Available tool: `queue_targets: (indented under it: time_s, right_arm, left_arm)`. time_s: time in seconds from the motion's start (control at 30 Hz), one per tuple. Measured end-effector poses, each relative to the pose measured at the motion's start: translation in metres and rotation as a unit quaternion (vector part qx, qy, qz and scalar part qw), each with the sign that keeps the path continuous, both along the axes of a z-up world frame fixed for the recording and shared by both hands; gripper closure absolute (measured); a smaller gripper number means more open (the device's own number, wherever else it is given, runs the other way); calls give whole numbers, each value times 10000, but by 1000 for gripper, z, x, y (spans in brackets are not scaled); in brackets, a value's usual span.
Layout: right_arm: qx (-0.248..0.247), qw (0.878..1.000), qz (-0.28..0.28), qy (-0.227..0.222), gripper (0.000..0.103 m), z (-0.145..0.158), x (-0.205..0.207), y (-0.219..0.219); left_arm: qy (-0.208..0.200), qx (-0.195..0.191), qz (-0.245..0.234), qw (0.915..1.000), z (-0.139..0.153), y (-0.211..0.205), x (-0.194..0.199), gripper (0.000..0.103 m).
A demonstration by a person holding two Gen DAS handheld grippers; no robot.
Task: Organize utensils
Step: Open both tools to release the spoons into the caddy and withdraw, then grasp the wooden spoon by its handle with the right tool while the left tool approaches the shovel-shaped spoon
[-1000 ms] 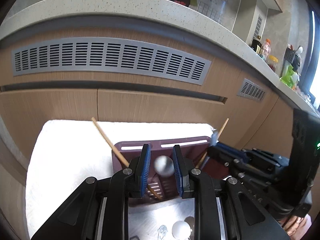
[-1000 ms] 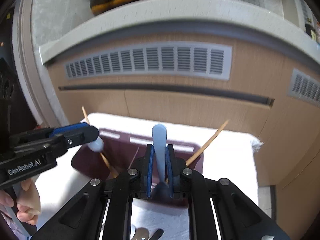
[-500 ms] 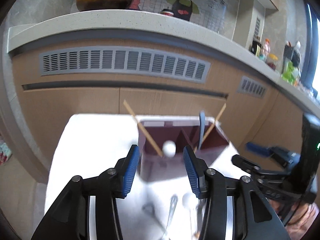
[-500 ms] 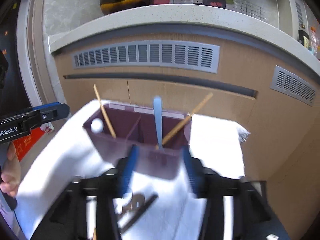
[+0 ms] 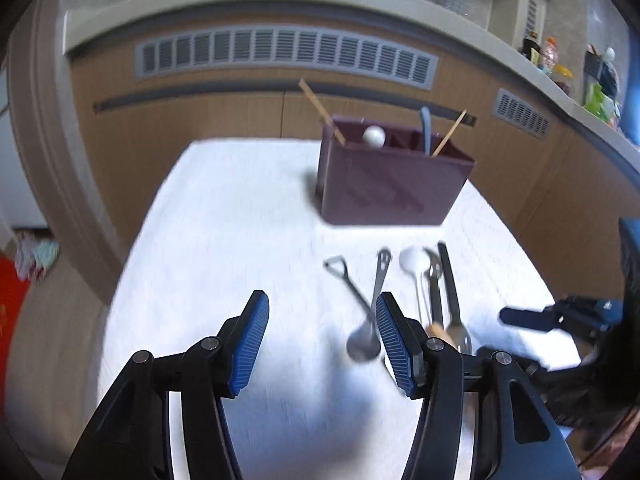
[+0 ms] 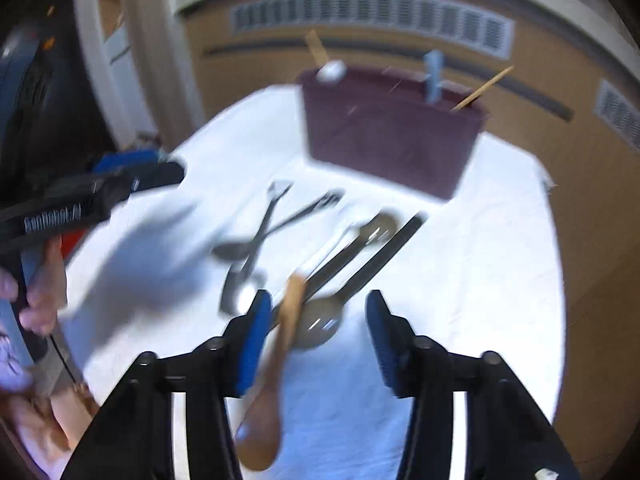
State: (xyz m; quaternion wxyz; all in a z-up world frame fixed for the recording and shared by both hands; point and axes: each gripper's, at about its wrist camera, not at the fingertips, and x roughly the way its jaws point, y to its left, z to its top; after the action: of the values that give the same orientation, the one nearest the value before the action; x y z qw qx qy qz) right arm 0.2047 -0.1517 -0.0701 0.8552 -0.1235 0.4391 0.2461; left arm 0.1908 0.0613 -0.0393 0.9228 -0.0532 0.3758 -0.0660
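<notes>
A maroon utensil holder [image 5: 390, 184] stands at the far side of the white cloth; it also shows in the right wrist view [image 6: 394, 136]. It holds two wooden chopsticks, a white-handled utensil [image 5: 374, 135] and a blue-handled one [image 5: 426, 128]. Several metal spoons and a fork [image 5: 400, 300] lie on the cloth in front of it. A wooden spoon [image 6: 276, 360] lies nearest the right gripper. My left gripper [image 5: 322, 344] is open and empty above the cloth. My right gripper [image 6: 316, 340] is open and empty above the loose utensils.
The white cloth [image 5: 224, 240] covers a small table. Wooden cabinets with grey vents [image 5: 280, 56] and a stone counter stand behind it. The right gripper shows at the right edge of the left wrist view [image 5: 560, 316].
Both grippers let go of their utensils in the holder, opened wide and pulled back toward the near side of the cloth. The white-handled and blue-handled utensils now stand in the holder.
</notes>
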Motion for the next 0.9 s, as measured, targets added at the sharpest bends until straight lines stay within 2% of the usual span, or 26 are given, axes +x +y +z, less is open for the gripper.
queue_targets:
  time_s: [0.13,0.27,0.4,0.5,0.7,0.83,0.9]
  right_arm:
    - [-44,9999,71,124,59,-15,-9,12]
    - [-143,9997,64,198,74,-24,-9,19]
    - [-238,9997,18,103,76,-24,-7,20]
    - [-305,9995,-23,31,91,-22,-5,18]
    - [-90,9997,-227,-35,93,-14,-1,-1]
    - [201,9979,-618,-76,93,-5,3,-29]
    - [283,9967,-758,-112,93,-3,4,-40]
  left_arm:
    - [202,58,128,9997,-11,4,-5,46]
    - [379,-14,146,9992,-18,6,-4,46]
    - [518,-63,76,9986,-22,3,-1,46]
    - [611,-55,27,9981,-25,-1,2,46]
    - [723,-92,-192,9972,-27,-13,10,46]
    - [955,-406,-515,9933,-28,-23,29,47]
    - [1159,-473,-551,9906,-30,-27,44,55]
